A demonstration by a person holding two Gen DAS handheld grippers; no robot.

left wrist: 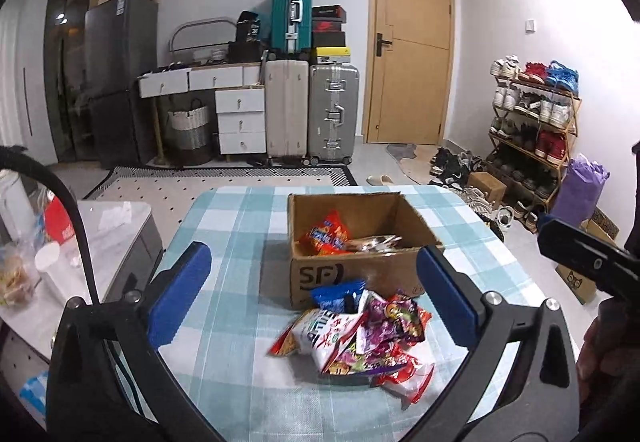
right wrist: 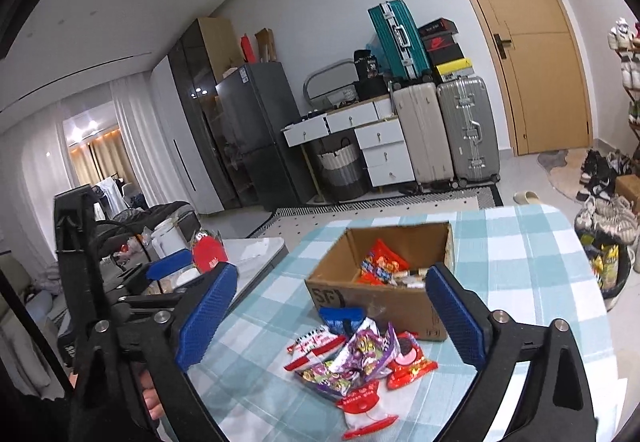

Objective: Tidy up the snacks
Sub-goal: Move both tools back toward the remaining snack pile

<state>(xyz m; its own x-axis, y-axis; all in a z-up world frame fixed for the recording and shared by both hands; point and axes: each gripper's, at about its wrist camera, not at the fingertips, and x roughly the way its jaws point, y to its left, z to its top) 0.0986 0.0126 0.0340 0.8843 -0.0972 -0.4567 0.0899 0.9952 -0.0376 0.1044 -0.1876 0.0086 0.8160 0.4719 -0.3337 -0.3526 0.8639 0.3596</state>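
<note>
Two grippers, left gripper (left wrist: 314, 296) and right gripper (right wrist: 332, 316), both spread wide and empty, frame lower-centre a loose pile of snack packets (left wrist: 360, 338) before the cardboard box (left wrist: 360, 238): light, crinkly, slippery film, best pinched at a crimped edge.

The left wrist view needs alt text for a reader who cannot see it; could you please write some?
The open left gripper hovers above a pile of snack packets on a blue-checked tablecloth. Just behind the pile stands an open cardboard box that already holds an orange packet. Suitcases, a wooden door and a shoe rack line the far wall.
</note>
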